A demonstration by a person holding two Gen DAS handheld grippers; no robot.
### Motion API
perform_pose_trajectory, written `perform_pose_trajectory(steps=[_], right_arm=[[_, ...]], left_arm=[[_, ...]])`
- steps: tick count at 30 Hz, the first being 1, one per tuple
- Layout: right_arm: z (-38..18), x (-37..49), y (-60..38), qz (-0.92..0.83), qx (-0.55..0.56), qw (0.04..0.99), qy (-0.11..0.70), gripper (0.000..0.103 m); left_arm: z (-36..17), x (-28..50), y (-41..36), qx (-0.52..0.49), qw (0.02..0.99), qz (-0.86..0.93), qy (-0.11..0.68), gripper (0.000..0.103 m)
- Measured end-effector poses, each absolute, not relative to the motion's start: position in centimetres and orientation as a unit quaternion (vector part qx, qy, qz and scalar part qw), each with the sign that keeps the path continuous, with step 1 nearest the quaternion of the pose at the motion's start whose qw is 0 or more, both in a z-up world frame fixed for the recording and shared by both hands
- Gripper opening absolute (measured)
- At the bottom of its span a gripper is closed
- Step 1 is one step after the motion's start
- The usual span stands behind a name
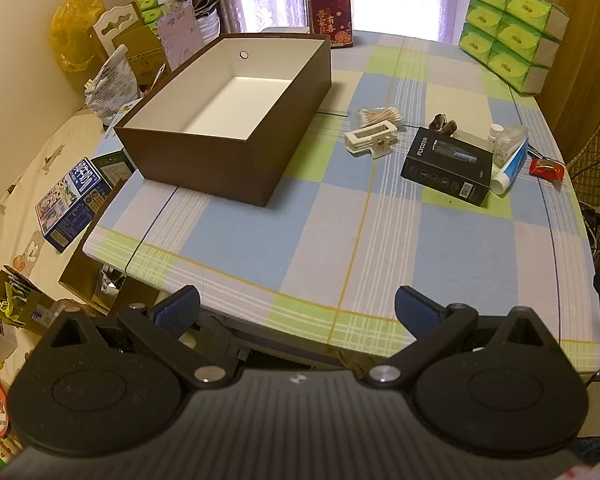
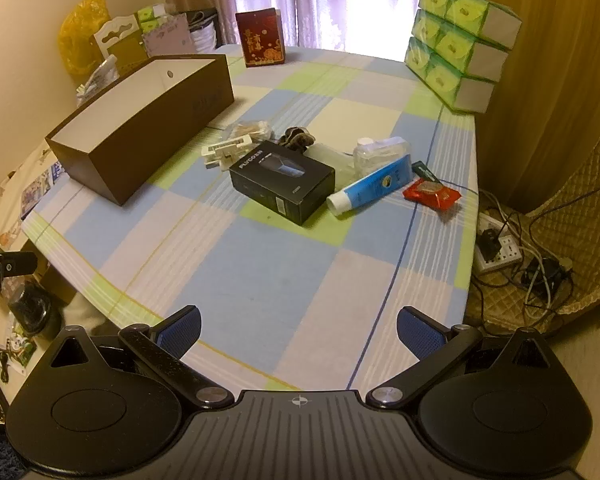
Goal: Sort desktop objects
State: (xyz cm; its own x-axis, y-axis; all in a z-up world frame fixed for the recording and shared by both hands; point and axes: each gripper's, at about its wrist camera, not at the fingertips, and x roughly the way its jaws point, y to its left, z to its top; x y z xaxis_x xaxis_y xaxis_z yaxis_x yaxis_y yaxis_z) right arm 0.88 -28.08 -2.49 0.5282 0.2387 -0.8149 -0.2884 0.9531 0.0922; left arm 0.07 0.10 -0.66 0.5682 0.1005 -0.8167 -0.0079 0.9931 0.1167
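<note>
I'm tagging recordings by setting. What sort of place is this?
Most likely a lived-in home room: a table under a checked tablecloth, stacked tissue packs by a curtained window, and a cluttered bed or sofa edge with boxes.

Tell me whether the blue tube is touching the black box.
Cannot tell. In the left wrist view the blue tube seems to abut the black box; the right wrist view suggests a sliver of cloth between them.

Checked table [image 1: 320, 240] bears brown box [image 1: 204, 164], black carton [image 2: 282, 182], perhaps toothpaste [image 2: 374, 186].
</note>
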Motion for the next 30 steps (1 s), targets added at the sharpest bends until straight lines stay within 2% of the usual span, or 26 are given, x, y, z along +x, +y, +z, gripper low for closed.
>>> perform_pose_trajectory(steps=[30], right_arm=[[-3.21,0.59,-27.89,0.153,-0.03,0.871,0.466,0.101]], left_arm=[[-1.18,0.12,0.21,0.045,0.879,0.031,0.473,0.102]])
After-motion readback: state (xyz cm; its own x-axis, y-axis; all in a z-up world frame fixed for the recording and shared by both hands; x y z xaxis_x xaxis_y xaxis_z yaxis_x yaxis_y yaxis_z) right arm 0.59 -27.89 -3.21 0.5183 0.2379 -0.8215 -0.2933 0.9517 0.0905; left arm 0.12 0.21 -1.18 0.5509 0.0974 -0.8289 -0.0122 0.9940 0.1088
